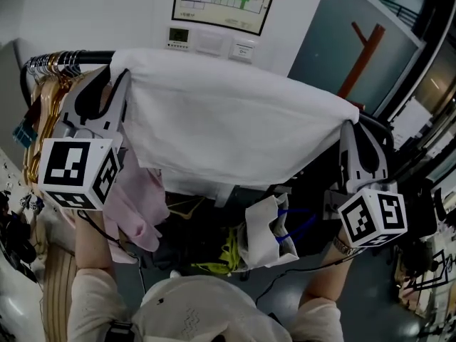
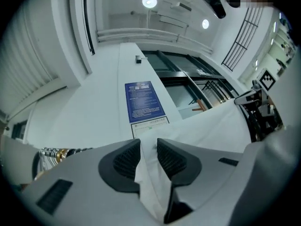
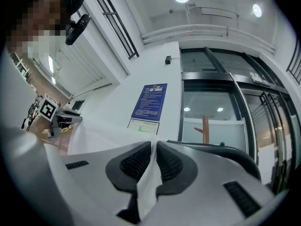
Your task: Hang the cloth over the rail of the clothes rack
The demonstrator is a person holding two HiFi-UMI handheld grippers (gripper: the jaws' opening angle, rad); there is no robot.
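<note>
A white cloth (image 1: 228, 127) is stretched wide between my two grippers, above and in front of the black rail (image 1: 82, 57) of the clothes rack. My left gripper (image 1: 114, 77) is shut on the cloth's left corner, and folds of cloth (image 2: 207, 126) bunch between the jaws of that gripper (image 2: 148, 147). My right gripper (image 1: 350, 123) is shut on the right corner, where a thin fold of the cloth (image 3: 94, 133) passes between the pads of this gripper (image 3: 154, 149). Most of the rail is hidden behind the cloth.
Hangers (image 1: 50, 66) crowd the rail's left end, with a pink garment (image 1: 135, 198) hanging below them. A white bag (image 1: 267, 230) sits low under the cloth. A wooden coat stand (image 1: 360, 55) stands behind at the right. A wall with panels lies straight ahead.
</note>
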